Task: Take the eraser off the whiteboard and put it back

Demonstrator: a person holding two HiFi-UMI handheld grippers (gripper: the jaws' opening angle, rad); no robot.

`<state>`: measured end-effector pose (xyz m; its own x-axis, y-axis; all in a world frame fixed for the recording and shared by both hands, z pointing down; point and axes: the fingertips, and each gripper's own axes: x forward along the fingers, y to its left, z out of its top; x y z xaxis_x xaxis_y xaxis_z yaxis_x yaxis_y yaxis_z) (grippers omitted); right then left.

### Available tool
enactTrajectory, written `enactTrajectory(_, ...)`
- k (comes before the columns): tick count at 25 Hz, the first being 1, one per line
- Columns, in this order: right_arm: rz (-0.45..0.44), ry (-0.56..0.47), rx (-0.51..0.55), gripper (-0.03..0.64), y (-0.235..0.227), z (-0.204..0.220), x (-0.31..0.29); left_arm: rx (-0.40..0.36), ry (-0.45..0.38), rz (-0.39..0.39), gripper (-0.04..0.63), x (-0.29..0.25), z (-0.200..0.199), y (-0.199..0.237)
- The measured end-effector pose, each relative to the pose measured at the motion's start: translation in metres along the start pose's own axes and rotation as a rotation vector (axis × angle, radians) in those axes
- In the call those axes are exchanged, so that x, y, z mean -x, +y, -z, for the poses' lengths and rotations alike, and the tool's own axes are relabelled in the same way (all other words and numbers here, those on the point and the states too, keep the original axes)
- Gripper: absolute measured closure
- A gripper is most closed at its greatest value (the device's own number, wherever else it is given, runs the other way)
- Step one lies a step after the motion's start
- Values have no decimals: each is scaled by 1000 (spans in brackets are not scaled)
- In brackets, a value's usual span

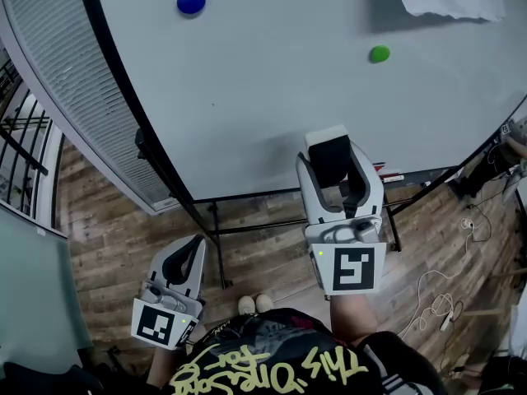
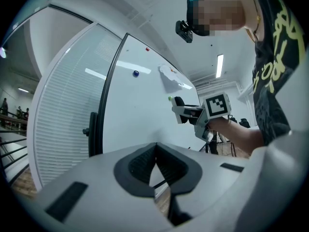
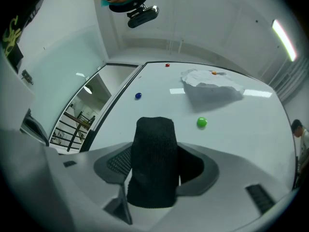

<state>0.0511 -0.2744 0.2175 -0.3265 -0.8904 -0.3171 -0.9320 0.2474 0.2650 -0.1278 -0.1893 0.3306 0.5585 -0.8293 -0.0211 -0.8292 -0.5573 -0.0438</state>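
Right gripper view: your right gripper [image 3: 155,173] is clamped on the black eraser [image 3: 154,139]. The eraser stands upright between the two ribbed pads and reaches past the jaw tips toward the whiteboard [image 3: 241,134].

On the board beyond it:
- A green magnet [image 3: 202,123] sits up and to the right of the eraser.
- A blue magnet [image 3: 138,95] sits up and to the left.
- A crumpled sheet of paper [image 3: 212,87] hangs higher up.
- A red magnet [image 3: 167,65] and an orange magnet [image 3: 214,72] sit near the far edge. The orange one is at the top of the paper.

Head view: the eraser shows a white upper face over its dark body. You hold it in front of the lower part of the board, below and left of the green magnet. No view settles whether the eraser is touching the board surface or is just off it.

Left gripper view: your left gripper [image 2: 155,148] has its jaw tips meeting, with nothing between them. The head view places it low at your left side, over the wood floor [image 1: 107,237] and well apart from the board. Your right gripper shows across from it, near the green magnet.
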Motion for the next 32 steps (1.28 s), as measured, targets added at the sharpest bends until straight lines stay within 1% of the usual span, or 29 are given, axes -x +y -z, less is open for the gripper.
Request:
enactTrajectory(3, -5, 15, 28, 357, -3, 2, 3, -1, -3, 7, 588, -1, -1, -3)
enactTrajectory(8, 2, 16, 17, 357, -6, 2, -2, -1, -7, 9, 588, -4, -3, -1)
enactTrajectory(11, 9, 1, -6, 357, -5, -2, -5, -2, -7, 9, 588, -4, -2, -1)
enactTrajectory(15, 0, 4, 28, 357, -7, -3, -9, -7, -11, 5, 588, -4, -3, 0)
enactTrajectory(19, 15, -21, 17, 357, -14, -12, -16, -8, -17, -5, 588, -2, -3, -1)
enactTrajectory(23, 19, -23, 58, 357, -21, -16, -24, -6, -17, -15, 588, 0, -1, -1)
enactTrajectory(32, 44, -41, 100, 357, -39, -29, -52, 1, -17, -26, 588, -2, 1, 1)
